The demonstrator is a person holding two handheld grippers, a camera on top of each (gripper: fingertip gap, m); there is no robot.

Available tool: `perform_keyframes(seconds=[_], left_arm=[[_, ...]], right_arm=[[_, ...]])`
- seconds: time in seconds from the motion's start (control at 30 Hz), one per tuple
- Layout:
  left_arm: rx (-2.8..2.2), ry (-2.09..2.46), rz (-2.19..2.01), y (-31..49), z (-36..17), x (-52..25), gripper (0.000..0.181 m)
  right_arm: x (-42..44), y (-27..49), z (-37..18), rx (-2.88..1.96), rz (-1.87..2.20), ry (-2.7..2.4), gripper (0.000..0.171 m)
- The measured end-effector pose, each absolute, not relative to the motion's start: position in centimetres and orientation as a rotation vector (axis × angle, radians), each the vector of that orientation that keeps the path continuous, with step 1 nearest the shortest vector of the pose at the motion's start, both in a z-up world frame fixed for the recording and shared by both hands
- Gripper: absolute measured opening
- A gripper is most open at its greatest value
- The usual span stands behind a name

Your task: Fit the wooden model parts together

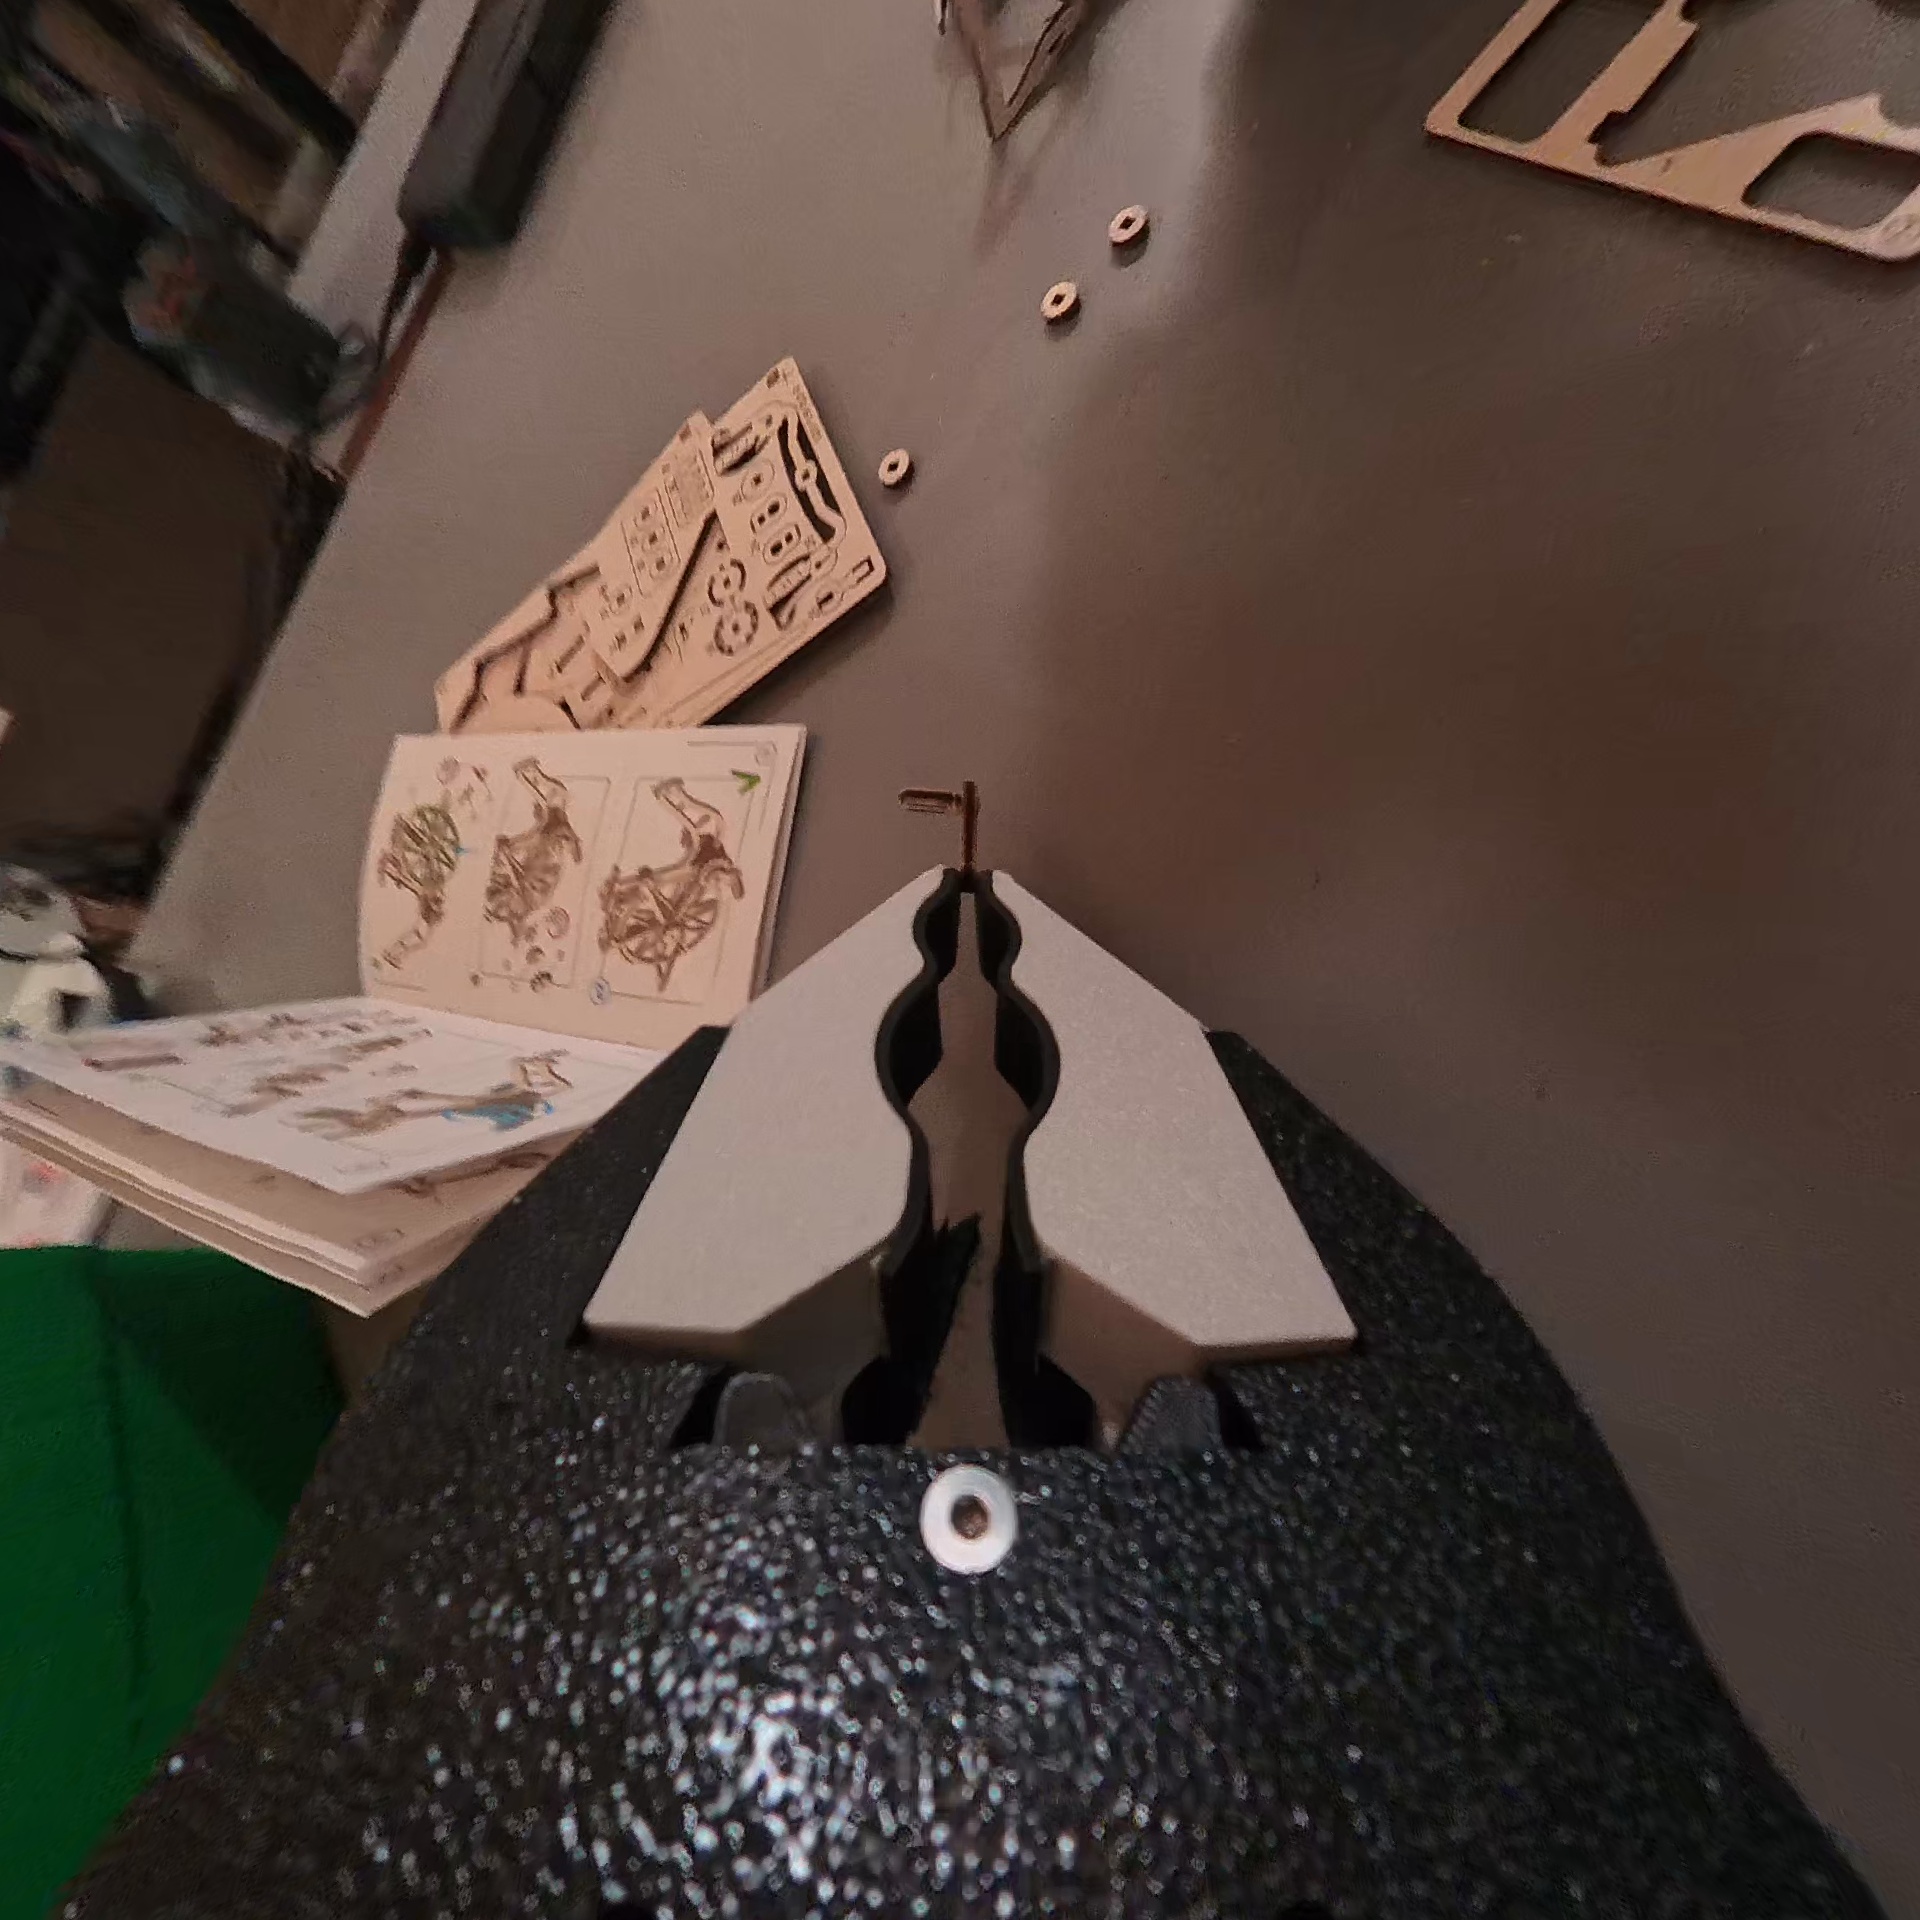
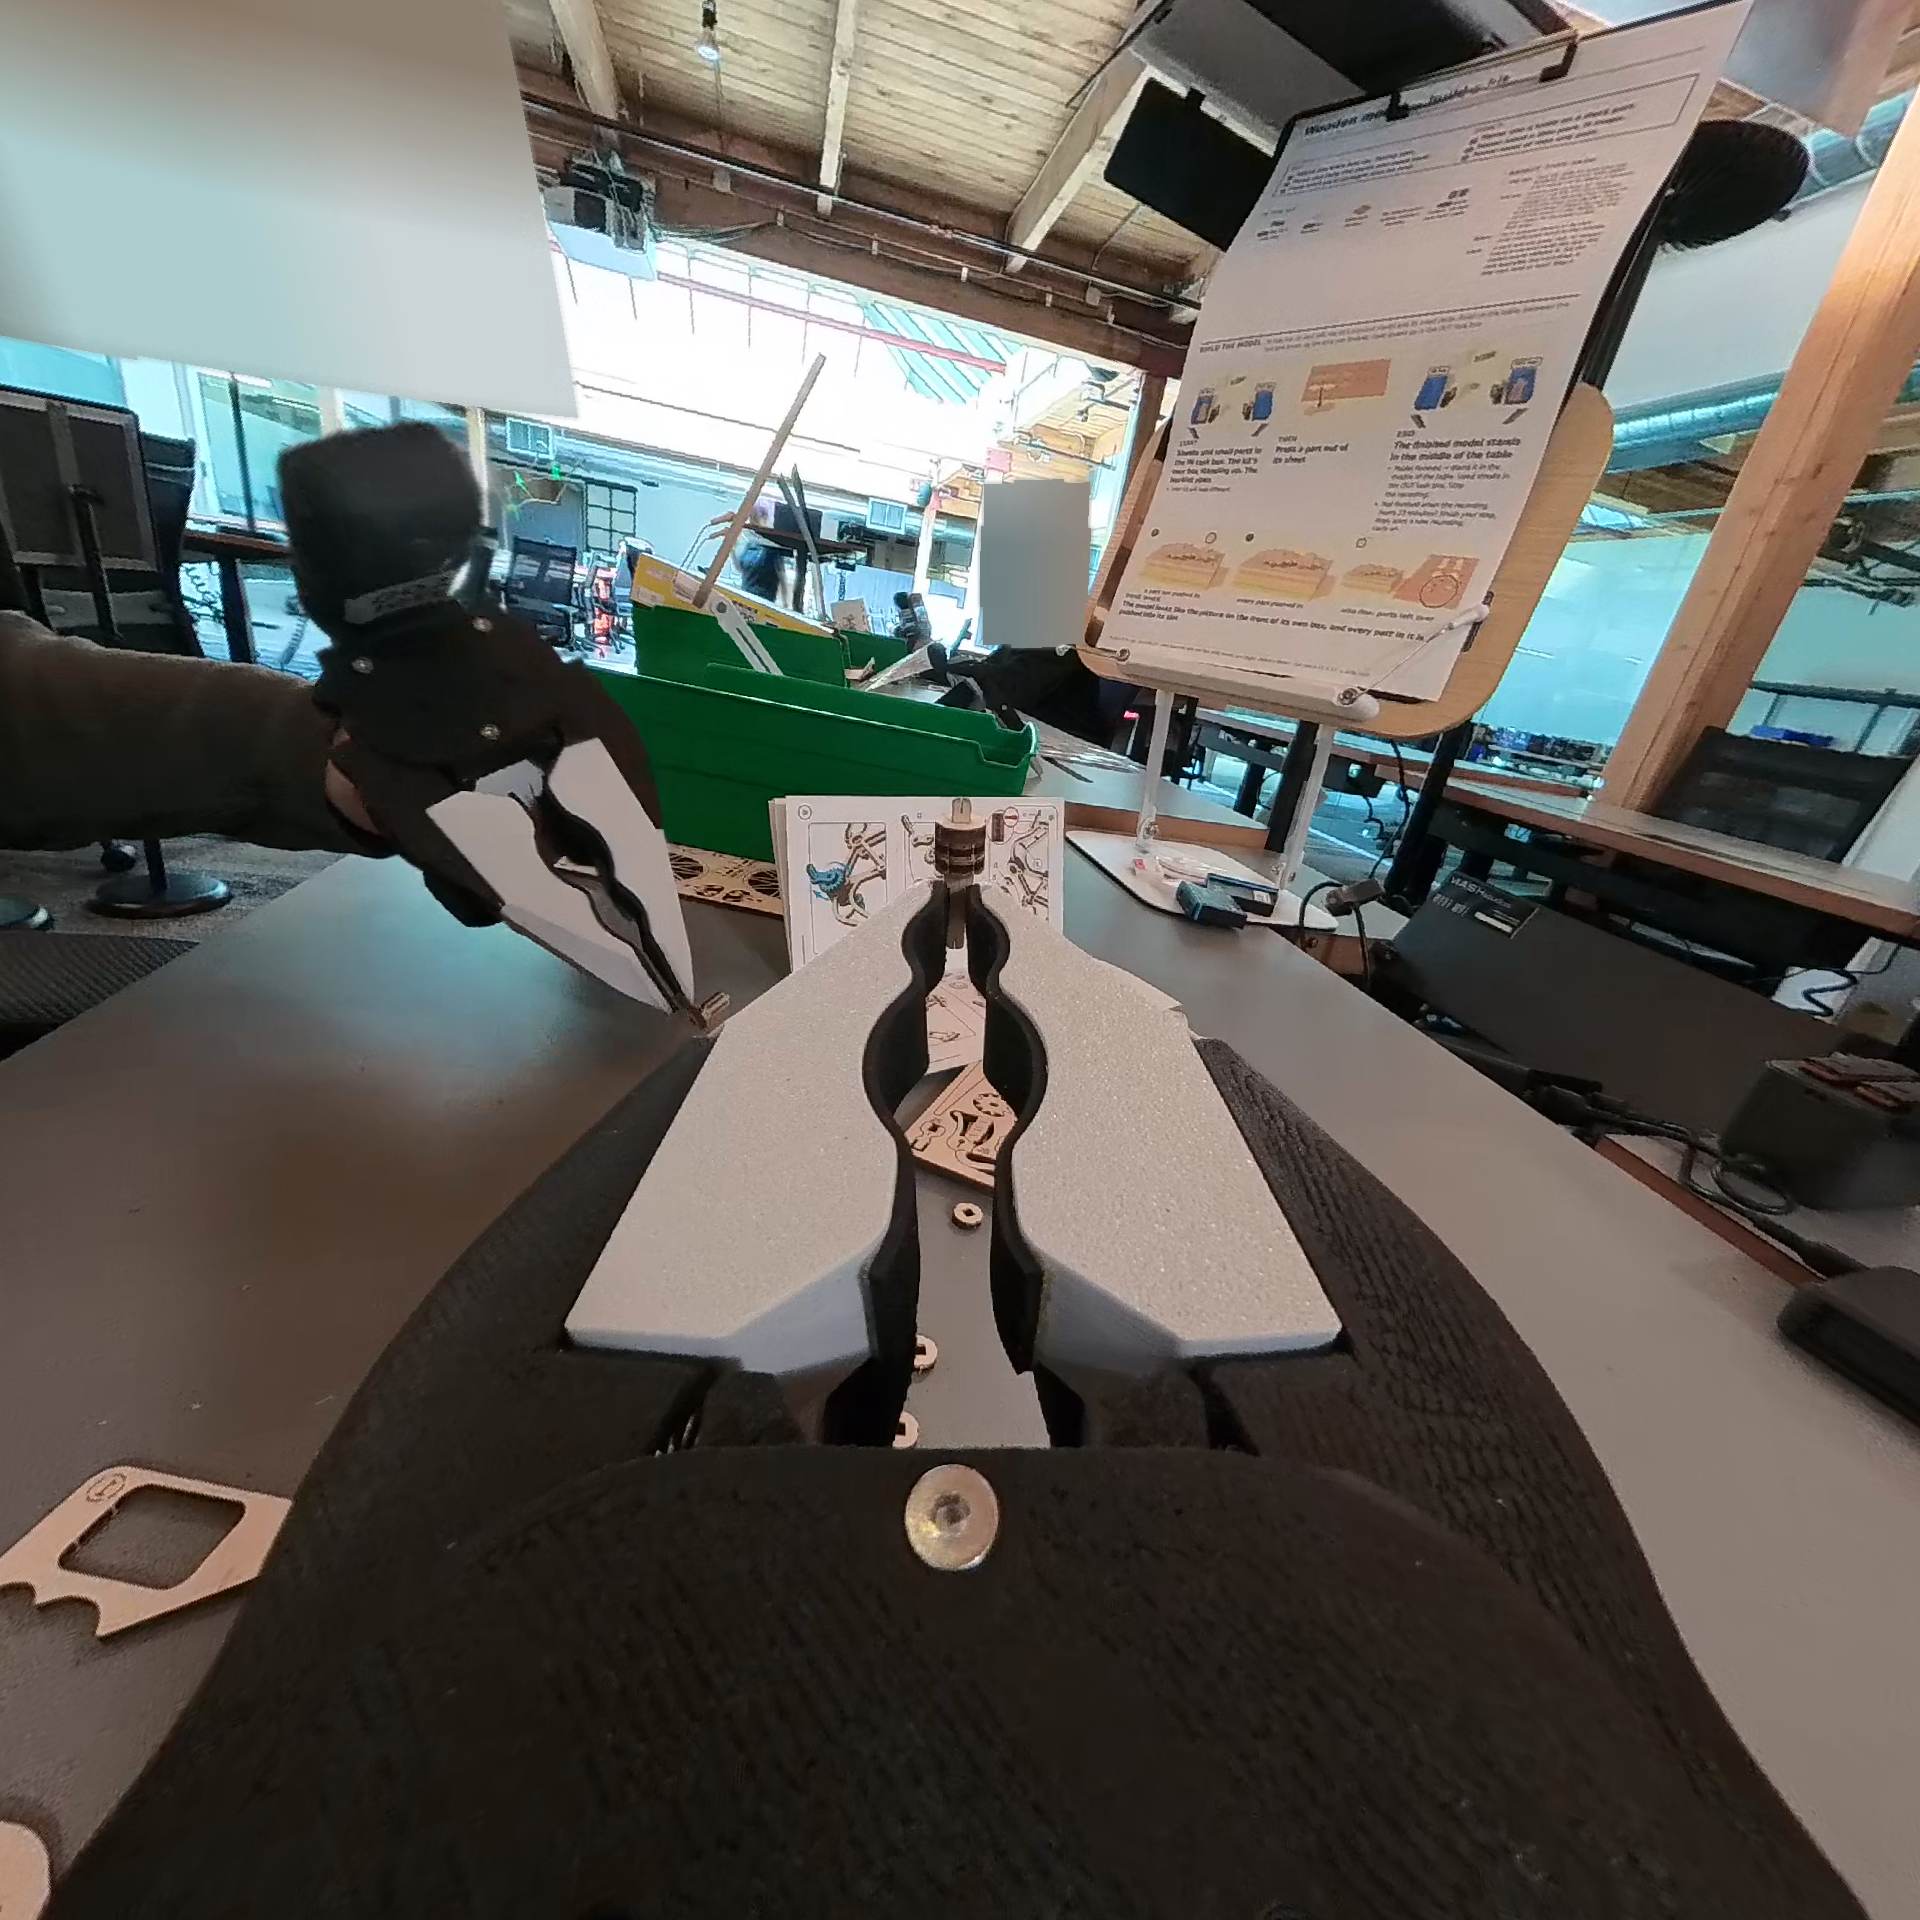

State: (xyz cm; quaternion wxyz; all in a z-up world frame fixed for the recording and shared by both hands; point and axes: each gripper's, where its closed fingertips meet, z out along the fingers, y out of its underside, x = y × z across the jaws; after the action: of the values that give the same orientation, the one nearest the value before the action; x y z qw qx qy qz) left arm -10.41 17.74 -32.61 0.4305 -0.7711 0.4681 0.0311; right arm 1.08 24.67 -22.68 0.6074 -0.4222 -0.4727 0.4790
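My left gripper [image 1: 967, 879] is shut on a small thin wooden part [image 1: 961, 819] with a short peg sticking out to its left, held above the grey table [image 1: 1403, 831]. The same gripper shows in the right wrist view [image 2: 694, 1010], tips down near the table, with the part [image 2: 713, 1005] at its tips. My right gripper [image 2: 957, 902] is shut on a wooden axle [image 2: 957, 854] that carries stacked dark rings and stands upright. Three small wooden washers [image 1: 1060, 302] lie on the table beyond the left gripper.
Wooden part sheets [image 1: 686, 582] and an open instruction booklet [image 1: 582, 873] lie left of the left gripper. An emptied sheet frame [image 1: 1704, 135] lies far right. Green bins [image 2: 821, 727] stand behind, an instruction board on a stand [image 2: 1382, 395] at right, cables and devices along the right edge. Some 15 cm of space lies between my two pairs of fingers.
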Motion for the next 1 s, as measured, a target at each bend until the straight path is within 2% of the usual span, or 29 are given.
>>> perform_keyframes(seconds=[0.27,0.43,0.77,1.0], left_arm=[[-1.611,1.544,0.515,18.1,-33.0,-9.3,0.001],[-1.576,1.532,0.361,17.7,-32.7,-7.0,0.001],[-1.562,1.543,0.342,17.5,-32.6,-6.5,0.001],[-1.720,1.452,0.197,17.3,-33.3,-6.7,0.001]], right_arm=[[1.0,24.6,-22.7,-0.972,1.104,-1.099,0.001],[1.0,24.5,-22.7,-0.970,1.100,-1.104,0.001],[1.0,24.4,-22.8,-0.966,1.100,-1.110,0.001],[1.0,24.3,-22.8,-0.963,1.094,-1.112,0.001]])
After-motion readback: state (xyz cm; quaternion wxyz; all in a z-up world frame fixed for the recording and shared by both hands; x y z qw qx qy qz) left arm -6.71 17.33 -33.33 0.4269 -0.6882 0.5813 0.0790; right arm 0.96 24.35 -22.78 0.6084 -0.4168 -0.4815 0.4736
